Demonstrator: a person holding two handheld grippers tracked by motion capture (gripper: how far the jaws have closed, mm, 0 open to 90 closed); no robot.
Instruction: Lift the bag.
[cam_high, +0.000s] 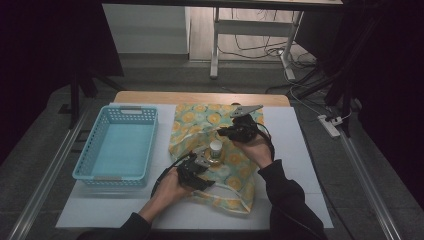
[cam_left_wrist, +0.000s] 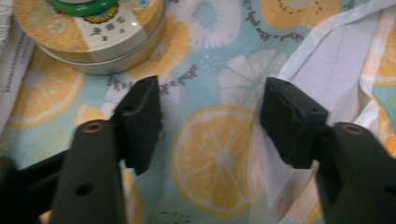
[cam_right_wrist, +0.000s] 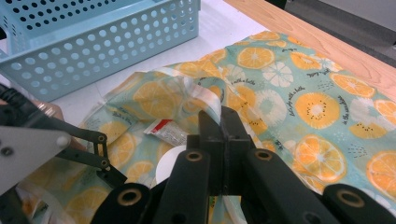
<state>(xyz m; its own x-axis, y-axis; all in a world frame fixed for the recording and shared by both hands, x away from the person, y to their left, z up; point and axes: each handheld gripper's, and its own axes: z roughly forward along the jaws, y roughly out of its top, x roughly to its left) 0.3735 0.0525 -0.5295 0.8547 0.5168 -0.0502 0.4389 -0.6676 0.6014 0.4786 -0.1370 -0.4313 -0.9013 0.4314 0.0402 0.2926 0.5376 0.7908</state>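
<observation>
A cloth bag printed with orange and lemon slices lies flat on the white mat. A small round tin with a pale lid stands on it; in the left gripper view the tin sits at the upper left. My left gripper is low over the bag just short of the tin, its jaws apart with printed fabric and a white-edged fold between them, not squeezed. My right gripper is shut on the bag's white-trimmed rim and holds it lifted beyond the tin.
A light blue perforated basket stands to the left of the bag, its wall close by. A red and white packet lies in the bag's folds. The bag's white strap loops toward the front edge.
</observation>
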